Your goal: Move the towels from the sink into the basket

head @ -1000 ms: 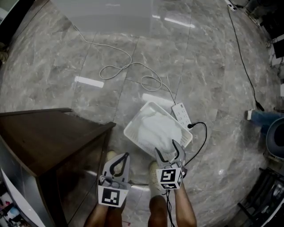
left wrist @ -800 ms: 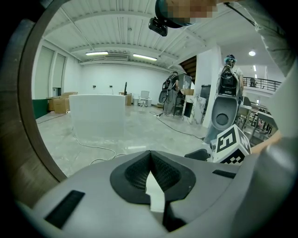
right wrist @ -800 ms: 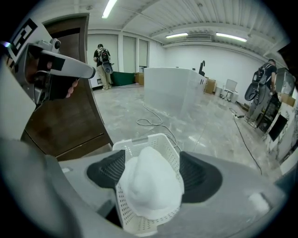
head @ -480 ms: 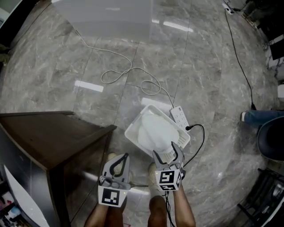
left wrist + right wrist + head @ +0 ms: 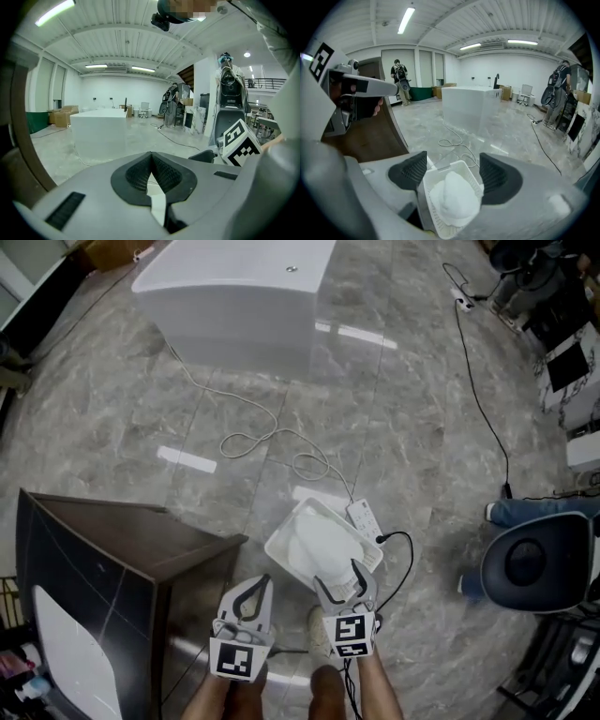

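R claw (image 5: 345, 579) just opened, spread, empty, above basket (image 5: 281, 538) w/ towels (image 5: 323, 545); L claw (image 5: 151, 161) pressed together

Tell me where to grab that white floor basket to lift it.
Take the basket by its thin rim, coming straight down, one jaw inside the wall, one outside. The towel mounds in the middle, leaving the edge bare. The left side seems best: a power strip lies close by the far right side.
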